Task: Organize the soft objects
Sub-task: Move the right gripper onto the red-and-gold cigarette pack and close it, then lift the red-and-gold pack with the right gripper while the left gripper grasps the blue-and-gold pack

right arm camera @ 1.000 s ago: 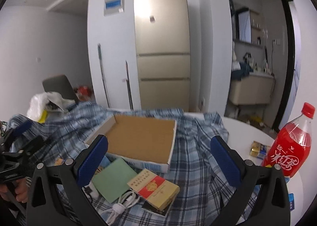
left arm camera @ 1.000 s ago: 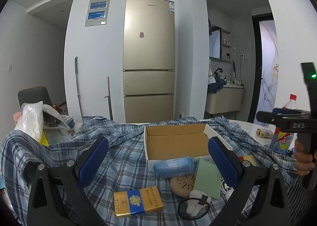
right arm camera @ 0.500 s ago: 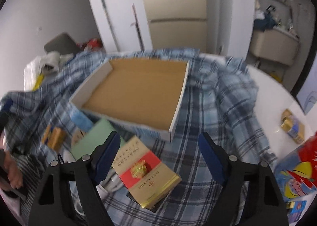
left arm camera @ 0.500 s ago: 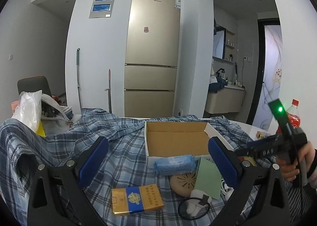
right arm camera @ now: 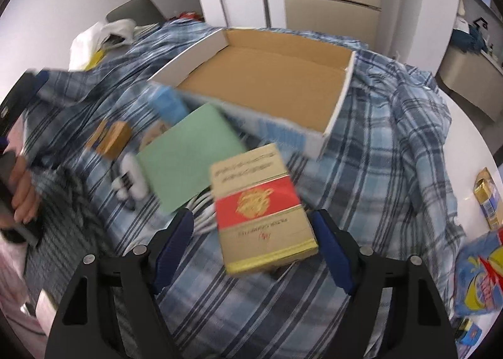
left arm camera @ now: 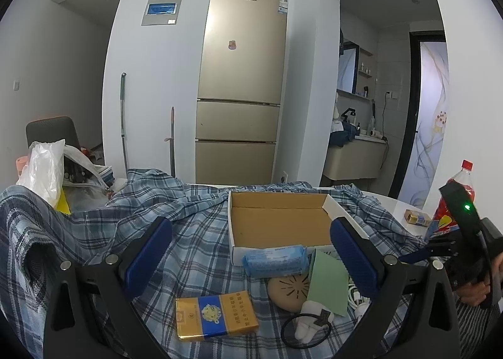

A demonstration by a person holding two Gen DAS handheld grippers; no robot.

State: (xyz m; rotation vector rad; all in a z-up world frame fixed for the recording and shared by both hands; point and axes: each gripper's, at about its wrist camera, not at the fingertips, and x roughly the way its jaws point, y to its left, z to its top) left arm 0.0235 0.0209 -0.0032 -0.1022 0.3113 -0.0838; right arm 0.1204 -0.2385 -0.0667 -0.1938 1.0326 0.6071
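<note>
An open cardboard box lies on a blue plaid cloth; it also shows in the right wrist view. In front of it lie a blue tissue pack, a green cloth, a tan round pad and a blue-gold carton. My left gripper is open and empty above these. My right gripper is open, its pads on either side of a red-gold carton, apart from it. The green cloth lies left of that carton.
A red soda bottle and a small gold box stand on the white table at right. A white plastic bag sits at far left. White cables lie under the red-gold carton. A fridge stands behind.
My right gripper has tilted down and moved in low over the red-gold carton, with its jaws narrowing. My left gripper has stayed nearly still.
</note>
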